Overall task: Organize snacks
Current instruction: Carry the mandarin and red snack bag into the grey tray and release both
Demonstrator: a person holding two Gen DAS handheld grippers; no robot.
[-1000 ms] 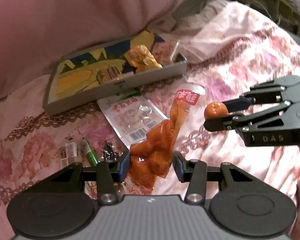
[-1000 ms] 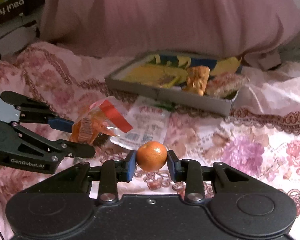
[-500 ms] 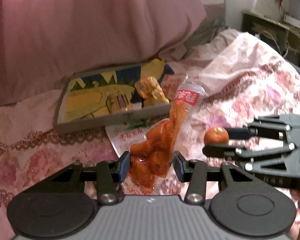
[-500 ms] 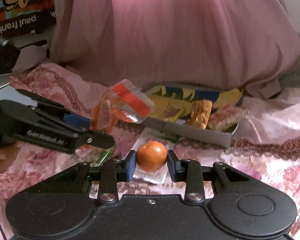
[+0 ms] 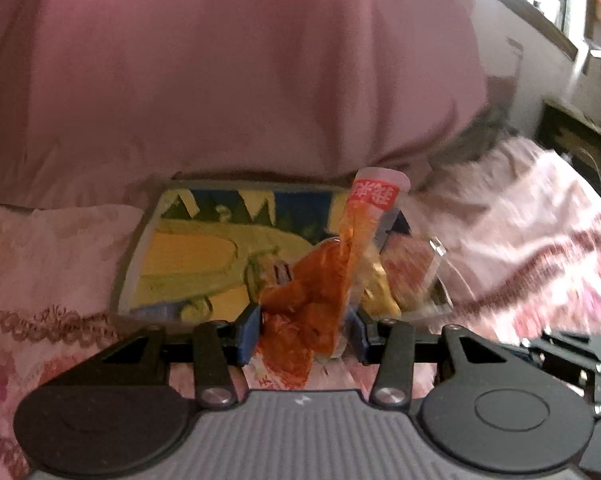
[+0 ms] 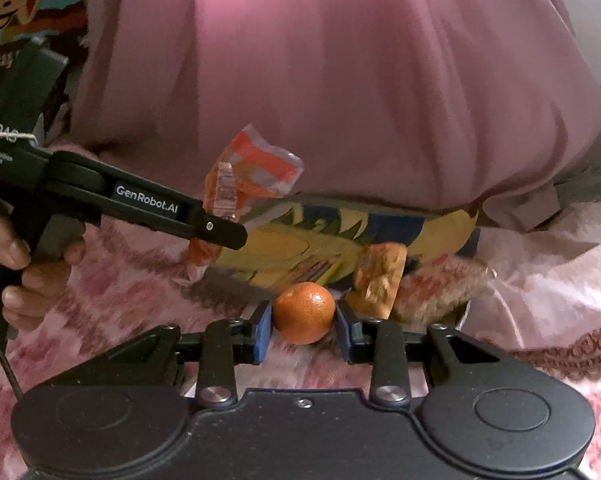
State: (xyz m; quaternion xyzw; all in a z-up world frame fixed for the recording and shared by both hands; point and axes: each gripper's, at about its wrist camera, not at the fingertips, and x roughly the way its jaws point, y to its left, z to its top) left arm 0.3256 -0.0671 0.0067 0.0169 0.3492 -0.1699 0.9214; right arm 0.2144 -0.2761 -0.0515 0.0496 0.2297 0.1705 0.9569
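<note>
My left gripper (image 5: 305, 330) is shut on an orange snack packet (image 5: 312, 292) with a red label, held upright just before the near edge of a shallow box (image 5: 204, 248) with a yellow and blue printed floor. The packet also shows in the right wrist view (image 6: 244, 180), above the box's left end (image 6: 300, 240). My right gripper (image 6: 304, 330) is shut on a small orange mandarin (image 6: 305, 312), close to the box's near edge. Inside the box lie a golden wrapped snack (image 6: 380, 280) and a clear-wrapped reddish snack (image 5: 412, 268).
The box rests on a pink floral bedspread (image 5: 48, 264) against a big pink quilt (image 5: 220, 72). A person's hand (image 6: 24, 264) holds the left gripper's handle. Furniture (image 5: 572, 144) stands at the far right.
Both grippers have moved forward toward the box with their loads. The box now looms much larger, and the snacks lying on the bedspread have dropped out of view.
</note>
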